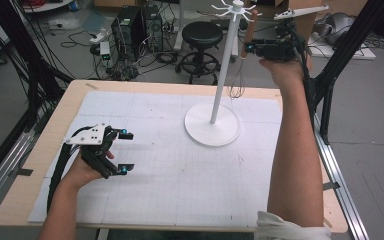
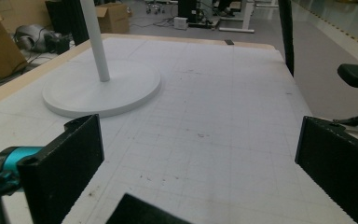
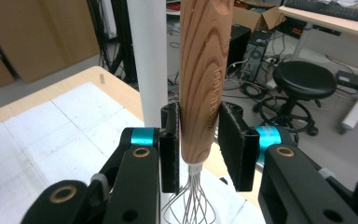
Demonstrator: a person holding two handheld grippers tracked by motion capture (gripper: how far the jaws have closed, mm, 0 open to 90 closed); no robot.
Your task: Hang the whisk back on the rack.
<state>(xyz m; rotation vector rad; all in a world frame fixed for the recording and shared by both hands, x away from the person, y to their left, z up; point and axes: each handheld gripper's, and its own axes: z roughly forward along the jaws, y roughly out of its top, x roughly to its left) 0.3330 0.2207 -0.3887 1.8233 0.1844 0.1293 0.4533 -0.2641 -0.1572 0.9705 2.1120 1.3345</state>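
Two tongs at work: one pinching a whisk beside the stand, one spread over the table.

Right gripper [image 3: 198, 140] has its black pads pressed on the wooden handle of the whisk [image 3: 204, 70], which hangs upright with its wire loops below the jaws, just beside the white stand [image 1: 224, 75] and near its hooked top. Left gripper [image 1: 125, 151] rests low over the gridded mat [image 1: 180, 170] with jaws wide apart and nothing between them, well apart from the stand's round base [image 2: 98, 91] ahead of it.
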